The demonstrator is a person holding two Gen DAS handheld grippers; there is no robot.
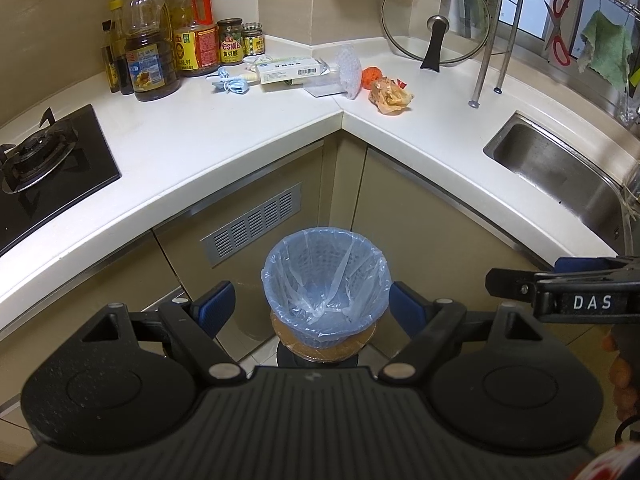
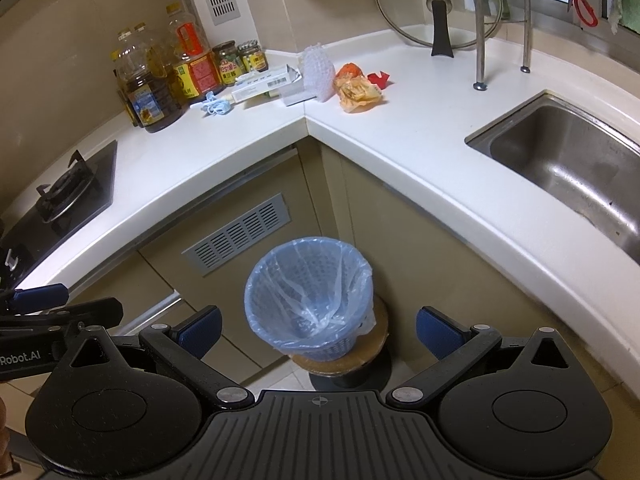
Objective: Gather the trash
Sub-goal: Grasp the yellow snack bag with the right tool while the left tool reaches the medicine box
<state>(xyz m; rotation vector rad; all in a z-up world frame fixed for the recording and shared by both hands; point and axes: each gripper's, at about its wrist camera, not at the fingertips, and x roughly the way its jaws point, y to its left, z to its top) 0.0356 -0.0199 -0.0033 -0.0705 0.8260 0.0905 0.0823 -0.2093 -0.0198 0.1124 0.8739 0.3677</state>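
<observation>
Nothing is collected yet: both hand-held grippers, left point(image 1: 310, 306) and right point(image 2: 318, 330), hang released above the bin point(image 1: 326, 286); next, reach the counter point(image 1: 224, 128) wrapper point(image 1: 390, 96).

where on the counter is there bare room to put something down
Bare: the counter between stove and oil bottles, and the strip between crumpled wrapper and sink. Crowded: the back corner around the white box.

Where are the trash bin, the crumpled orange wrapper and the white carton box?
Trash bin point(image 2: 308, 312): right wrist view, on the blue liner inside the basket.
Crumpled orange wrapper point(image 2: 358, 94): right wrist view, on its crinkled middle.
White carton box point(image 1: 290, 71): left wrist view, on its printed side face.
</observation>
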